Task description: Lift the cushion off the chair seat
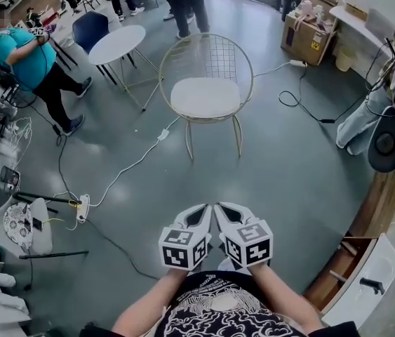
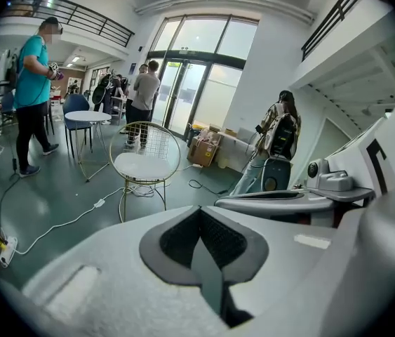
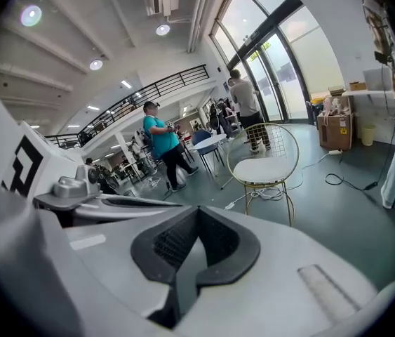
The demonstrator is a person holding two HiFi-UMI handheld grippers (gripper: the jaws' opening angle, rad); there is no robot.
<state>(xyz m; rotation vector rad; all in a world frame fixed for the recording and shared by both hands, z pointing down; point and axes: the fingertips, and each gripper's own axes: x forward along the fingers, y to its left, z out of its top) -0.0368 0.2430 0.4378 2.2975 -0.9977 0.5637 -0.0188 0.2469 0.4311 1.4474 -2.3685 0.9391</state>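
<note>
A white cushion (image 1: pixel 205 95) lies on the seat of a gold wire chair (image 1: pixel 211 60) standing on the grey floor ahead. The cushion (image 2: pixel 140 166) shows small in the left gripper view, and the cushion (image 3: pixel 262 168) likewise in the right gripper view. My left gripper (image 1: pixel 202 213) and right gripper (image 1: pixel 224 210) are held side by side close to my body, well short of the chair. Both are shut with nothing between their jaws.
A round white table (image 1: pixel 117 43) and a blue chair (image 1: pixel 89 28) stand left of the wire chair. A person in a teal shirt (image 1: pixel 23 56) stands at far left. White and black cables (image 1: pixel 128 167) cross the floor. Boxes (image 1: pixel 308 39) and a wooden counter (image 1: pixel 379 202) sit at right.
</note>
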